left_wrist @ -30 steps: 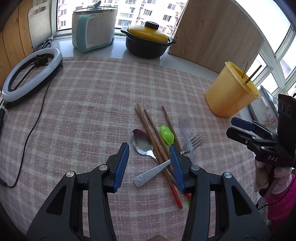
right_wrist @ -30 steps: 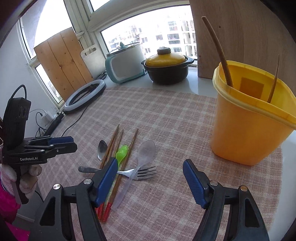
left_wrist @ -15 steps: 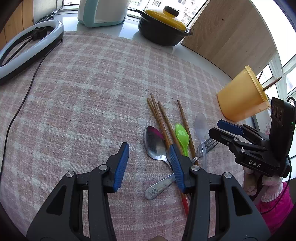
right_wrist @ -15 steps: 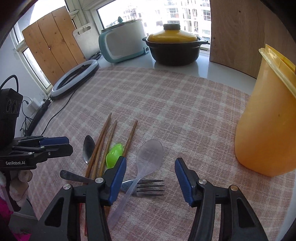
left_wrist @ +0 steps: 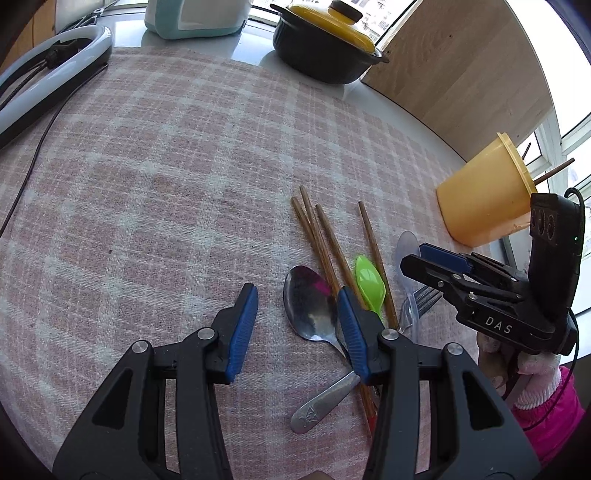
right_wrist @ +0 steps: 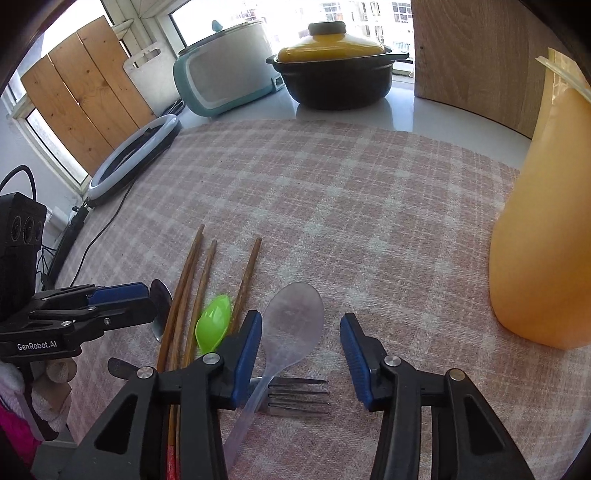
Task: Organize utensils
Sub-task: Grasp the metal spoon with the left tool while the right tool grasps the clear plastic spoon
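A pile of utensils lies on the pink checked cloth (left_wrist: 166, 192): several wooden chopsticks (left_wrist: 317, 236), a metal spoon (left_wrist: 308, 302), a green plastic spoon (left_wrist: 369, 277), a clear plastic spoon (right_wrist: 293, 317) and a metal fork (right_wrist: 299, 393). My left gripper (left_wrist: 297, 295) hangs open just above the metal spoon's bowl, holding nothing. My right gripper (right_wrist: 300, 321) is low over the clear spoon's bowl. Its jaws are closing and the pads do not touch the spoon. A yellow holder (right_wrist: 546, 240) with two sticks in it stands to the right. Each gripper shows in the other's view, left gripper (right_wrist: 144, 295), right gripper (left_wrist: 413, 260).
At the back stand a black pot with a yellow lid (left_wrist: 328, 44), a teal cooker (left_wrist: 195, 18) and a wooden board (left_wrist: 461, 74). A ring light (left_wrist: 51, 81) with its cable lies at the cloth's left edge. A hand in a pink sleeve (left_wrist: 546, 406) holds the right gripper.
Both grippers have come down and closer to the utensil pile. The right jaws have narrowed around the clear spoon's bowl. The left jaws keep the same gap.
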The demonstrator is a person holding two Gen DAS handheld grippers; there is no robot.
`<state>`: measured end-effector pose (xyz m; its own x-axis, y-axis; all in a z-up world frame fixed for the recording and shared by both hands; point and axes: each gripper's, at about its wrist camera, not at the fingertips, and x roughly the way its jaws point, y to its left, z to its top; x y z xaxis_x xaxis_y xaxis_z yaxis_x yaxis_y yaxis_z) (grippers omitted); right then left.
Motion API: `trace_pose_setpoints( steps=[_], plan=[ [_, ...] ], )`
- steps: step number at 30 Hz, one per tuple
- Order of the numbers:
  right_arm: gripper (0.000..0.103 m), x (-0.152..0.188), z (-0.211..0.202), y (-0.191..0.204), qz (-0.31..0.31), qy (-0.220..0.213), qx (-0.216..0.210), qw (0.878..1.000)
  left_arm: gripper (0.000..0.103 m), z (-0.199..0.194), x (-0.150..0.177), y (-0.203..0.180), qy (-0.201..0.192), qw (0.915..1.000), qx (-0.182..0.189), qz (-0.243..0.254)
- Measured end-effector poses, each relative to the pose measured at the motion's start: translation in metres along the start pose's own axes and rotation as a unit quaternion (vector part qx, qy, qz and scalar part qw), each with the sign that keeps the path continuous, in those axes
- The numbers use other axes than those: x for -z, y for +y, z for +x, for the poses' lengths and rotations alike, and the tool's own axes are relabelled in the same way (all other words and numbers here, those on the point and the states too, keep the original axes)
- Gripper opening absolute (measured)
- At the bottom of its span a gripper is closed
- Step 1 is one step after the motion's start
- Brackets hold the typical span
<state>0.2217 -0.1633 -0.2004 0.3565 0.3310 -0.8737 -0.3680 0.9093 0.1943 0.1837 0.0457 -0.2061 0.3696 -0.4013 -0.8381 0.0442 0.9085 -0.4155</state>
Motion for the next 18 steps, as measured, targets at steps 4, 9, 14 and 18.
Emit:
trace_pose_setpoints(
  steps=[4, 9, 14, 18],
  plan=[
    [0.046, -0.003, 0.003, 0.005, -0.006, -0.002, 0.014, 1.0, 0.046, 0.003, 0.0, -0.007, -0.008, 0.9998, -0.007, 0.019],
    [0.046, -0.004, 0.005, 0.012, -0.017, -0.003, 0.034, 0.999, 0.028, 0.008, 0.0, -0.015, -0.016, 0.9985, -0.034, 0.039],
    [0.038, -0.004, 0.007, 0.018, -0.027, -0.002, 0.063, 0.998, 0.012, 0.012, -0.003, -0.018, -0.017, 0.9981, -0.041, 0.043],
    [0.036, -0.005, 0.007, 0.018, -0.024, 0.0, 0.062, 0.998, 0.006, 0.011, -0.002, -0.014, -0.019, 0.999, -0.029, 0.03]
  ],
)
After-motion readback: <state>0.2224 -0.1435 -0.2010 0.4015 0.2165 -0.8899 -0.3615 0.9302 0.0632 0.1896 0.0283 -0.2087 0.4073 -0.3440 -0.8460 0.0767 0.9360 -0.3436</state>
